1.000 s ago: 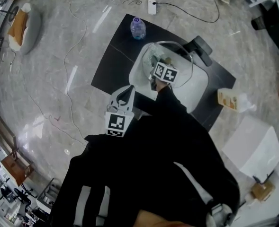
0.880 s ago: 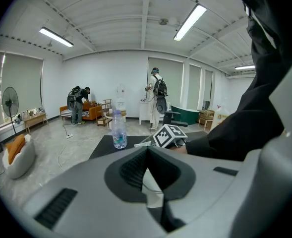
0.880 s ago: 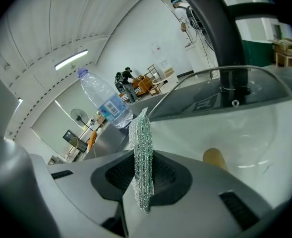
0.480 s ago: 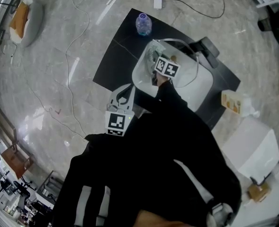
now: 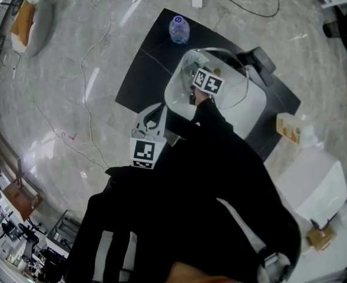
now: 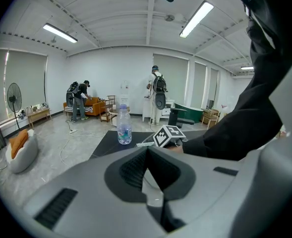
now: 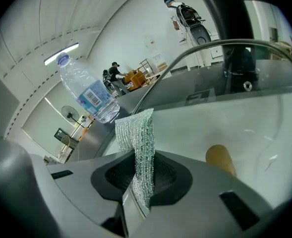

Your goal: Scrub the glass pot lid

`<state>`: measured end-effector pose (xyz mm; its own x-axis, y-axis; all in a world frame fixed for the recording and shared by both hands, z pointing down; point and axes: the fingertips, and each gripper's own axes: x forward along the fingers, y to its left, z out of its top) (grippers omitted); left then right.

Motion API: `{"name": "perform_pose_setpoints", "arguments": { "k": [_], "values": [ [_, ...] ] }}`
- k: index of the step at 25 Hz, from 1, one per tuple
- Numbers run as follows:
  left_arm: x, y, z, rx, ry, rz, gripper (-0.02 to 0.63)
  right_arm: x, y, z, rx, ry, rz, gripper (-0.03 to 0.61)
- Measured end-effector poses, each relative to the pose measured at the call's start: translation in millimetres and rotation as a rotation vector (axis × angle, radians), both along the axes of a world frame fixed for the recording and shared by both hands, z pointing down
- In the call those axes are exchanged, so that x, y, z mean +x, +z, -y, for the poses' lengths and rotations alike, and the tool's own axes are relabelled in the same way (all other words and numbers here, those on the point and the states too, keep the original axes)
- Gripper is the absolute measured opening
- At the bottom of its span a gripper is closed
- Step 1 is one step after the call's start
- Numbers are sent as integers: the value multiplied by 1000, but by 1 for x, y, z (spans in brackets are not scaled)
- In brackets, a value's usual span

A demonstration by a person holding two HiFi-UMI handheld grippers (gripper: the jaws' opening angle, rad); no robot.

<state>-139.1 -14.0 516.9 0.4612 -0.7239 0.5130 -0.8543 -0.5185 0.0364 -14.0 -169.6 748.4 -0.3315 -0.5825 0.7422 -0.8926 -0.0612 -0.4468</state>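
Head view and both gripper views. The right gripper (image 5: pixel 204 84) reaches into the white basin (image 5: pixel 251 109), its 2 jaws clamped tight on a strip of silvery mesh scrubbing cloth (image 7: pixel 138 143). The glass pot lid (image 7: pixel 220 76) stands tilted inside the basin, just beyond the cloth; whether they touch cannot be told. The left gripper (image 6: pixel 148 175) is closed and empty, held apart from the basin. A water bottle (image 5: pixel 179 29) stands on the black floor mat (image 5: pixel 144 75) beside the basin.
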Motion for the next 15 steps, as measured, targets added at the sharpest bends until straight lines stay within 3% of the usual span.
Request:
{"name": "perform_pose_setpoints", "arguments": {
  "k": [15],
  "values": [
    [3,1,5,-4,28,-3,3,5,3,-2,-35,62,-38,69]
  ]
}}
